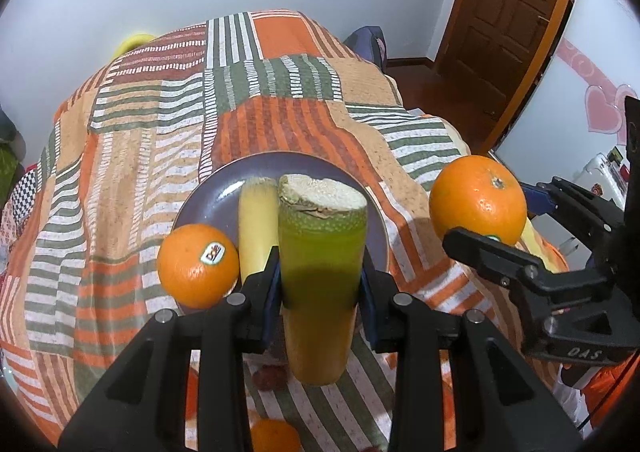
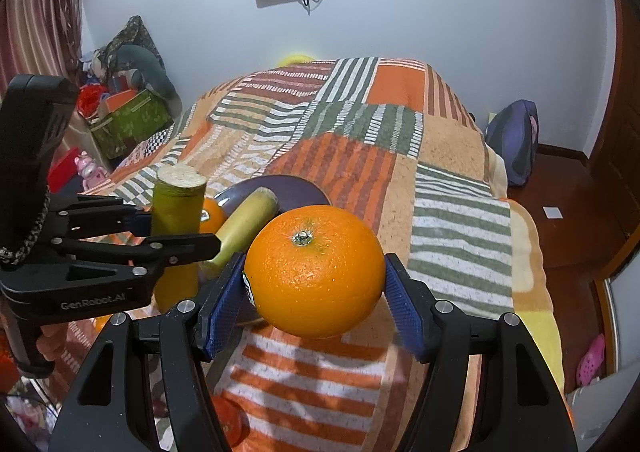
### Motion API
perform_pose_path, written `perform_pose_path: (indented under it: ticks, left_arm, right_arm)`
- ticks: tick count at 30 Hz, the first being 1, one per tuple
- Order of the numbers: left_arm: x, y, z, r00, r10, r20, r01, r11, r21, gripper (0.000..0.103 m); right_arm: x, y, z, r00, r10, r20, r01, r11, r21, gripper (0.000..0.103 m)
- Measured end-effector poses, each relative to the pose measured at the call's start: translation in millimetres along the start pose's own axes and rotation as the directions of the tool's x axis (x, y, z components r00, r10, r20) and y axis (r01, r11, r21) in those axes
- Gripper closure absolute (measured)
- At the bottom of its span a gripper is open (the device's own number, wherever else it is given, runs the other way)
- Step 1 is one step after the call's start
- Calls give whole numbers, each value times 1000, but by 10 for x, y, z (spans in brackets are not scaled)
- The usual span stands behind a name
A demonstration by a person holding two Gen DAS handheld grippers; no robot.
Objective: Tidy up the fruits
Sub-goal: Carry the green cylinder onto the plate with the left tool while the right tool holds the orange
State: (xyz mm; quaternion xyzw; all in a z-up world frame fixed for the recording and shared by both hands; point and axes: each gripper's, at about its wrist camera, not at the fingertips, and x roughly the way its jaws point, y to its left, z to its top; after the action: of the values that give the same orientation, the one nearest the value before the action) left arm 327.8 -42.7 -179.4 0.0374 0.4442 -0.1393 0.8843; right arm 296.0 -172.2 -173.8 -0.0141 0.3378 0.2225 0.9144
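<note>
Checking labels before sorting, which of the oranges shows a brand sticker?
The orange on the plate's rim, beside the pale stalk piece, shows the sticker; the orange in the right tongs shows its stem end instead.

A: What does the left gripper (image 1: 322, 284) hold?
B: A green-yellow cane piece (image 1: 320, 248), clamped above the purple plate (image 1: 224, 188).
A: And on the plate?
B: A stickered orange (image 1: 196, 266) beside a pale stalk (image 1: 258, 224); right of the plate, the right gripper (image 1: 516, 228) grips another orange (image 1: 478, 199).
</note>
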Motion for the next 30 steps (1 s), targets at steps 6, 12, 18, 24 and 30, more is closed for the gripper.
perform_pose_path:
  ticks: [6, 12, 18, 24, 30]
  left_arm:
    - [179, 9, 123, 1000, 7, -15, -7, 1000, 12, 69]
    - [412, 19, 186, 998, 20, -55, -19, 1000, 11, 69]
    - [565, 39, 198, 996, 28, -82, -28, 1000, 4, 69]
    - [643, 51, 226, 995, 32, -91, -32, 999, 4, 69]
    - [577, -21, 281, 995, 89, -33, -88, 995, 54, 69]
  right_arm:
    - [67, -31, 82, 1000, 3, 12, -3, 1000, 4, 39]
    - [114, -75, 108, 1000, -6, 10, 6, 1000, 4, 39]
    - [184, -144, 104, 1000, -15, 0, 15, 1000, 14, 39]
    - [283, -152, 116, 1000, -13, -13, 13, 1000, 18, 39]
    - [329, -142, 119, 1000, -1, -16, 2, 1000, 25, 39]
